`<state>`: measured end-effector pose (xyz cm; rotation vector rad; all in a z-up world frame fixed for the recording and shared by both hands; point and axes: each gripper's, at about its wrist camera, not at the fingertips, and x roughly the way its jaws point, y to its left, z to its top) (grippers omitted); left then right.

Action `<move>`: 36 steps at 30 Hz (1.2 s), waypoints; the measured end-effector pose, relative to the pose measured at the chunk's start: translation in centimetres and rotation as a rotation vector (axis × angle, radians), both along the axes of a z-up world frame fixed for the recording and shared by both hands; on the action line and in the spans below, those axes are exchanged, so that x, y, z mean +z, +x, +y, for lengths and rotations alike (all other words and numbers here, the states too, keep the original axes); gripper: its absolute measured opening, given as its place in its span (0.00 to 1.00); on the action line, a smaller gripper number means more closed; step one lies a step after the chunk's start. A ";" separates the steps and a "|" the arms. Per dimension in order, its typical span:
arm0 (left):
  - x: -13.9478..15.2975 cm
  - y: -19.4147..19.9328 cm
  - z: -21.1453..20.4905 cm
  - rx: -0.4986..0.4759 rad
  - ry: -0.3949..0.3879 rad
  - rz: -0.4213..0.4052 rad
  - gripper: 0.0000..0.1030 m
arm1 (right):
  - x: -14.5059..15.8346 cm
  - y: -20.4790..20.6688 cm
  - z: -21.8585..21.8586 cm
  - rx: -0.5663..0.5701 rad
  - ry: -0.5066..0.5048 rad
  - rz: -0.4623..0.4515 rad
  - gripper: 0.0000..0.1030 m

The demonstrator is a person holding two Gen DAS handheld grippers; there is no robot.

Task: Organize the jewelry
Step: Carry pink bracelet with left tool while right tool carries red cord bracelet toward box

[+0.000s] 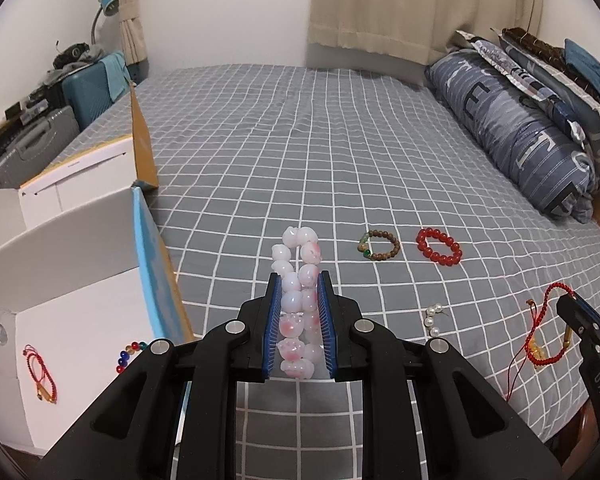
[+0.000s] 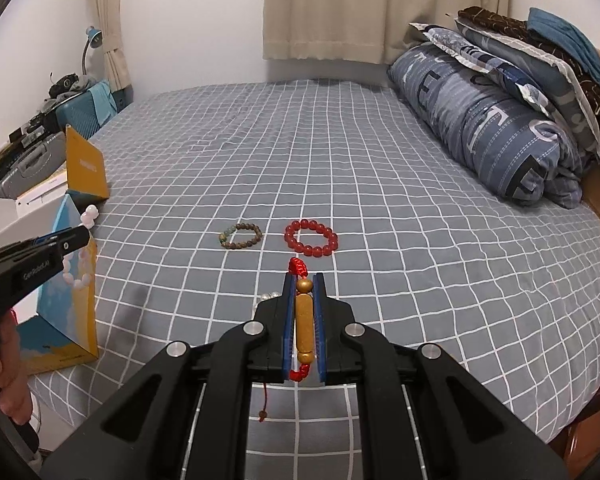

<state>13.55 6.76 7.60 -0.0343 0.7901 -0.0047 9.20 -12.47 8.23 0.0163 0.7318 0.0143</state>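
My left gripper (image 1: 298,280) is shut on a pink-and-white bead bracelet (image 1: 296,264), held above the grey checked bed (image 1: 300,140); the right wrist view shows this gripper (image 2: 82,232) beside the box. My right gripper (image 2: 304,276) is shut on a red cord bracelet with a gold tube bead (image 2: 304,328); from the left wrist view that red cord bracelet (image 1: 540,332) dangles at the right gripper (image 1: 564,304). On the bed lie a brown wooden bead bracelet (image 1: 380,245), a red bead bracelet (image 1: 439,246) and a short pearl piece (image 1: 434,318).
An open white box (image 1: 80,320) at the left holds a red cord bracelet (image 1: 42,372) and coloured beads (image 1: 130,354). Its blue-and-yellow flap (image 2: 70,300) stands upright. Rolled bedding (image 1: 512,132) lines the right side. Suitcases (image 1: 32,148) stand past the bed's left edge. A hand (image 2: 4,376) grips the left handle.
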 end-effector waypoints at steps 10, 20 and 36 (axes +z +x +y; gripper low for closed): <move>1.3 -1.6 1.0 0.017 -0.001 -0.019 0.17 | 1.5 -0.4 1.2 0.011 -0.003 -0.021 0.08; 2.3 -3.1 3.2 0.067 0.001 -0.028 0.17 | 2.4 0.5 4.1 0.054 0.000 -0.028 0.08; 3.1 -7.0 14.2 0.257 0.003 -0.046 0.17 | 3.7 2.4 14.8 0.218 0.016 -0.066 0.08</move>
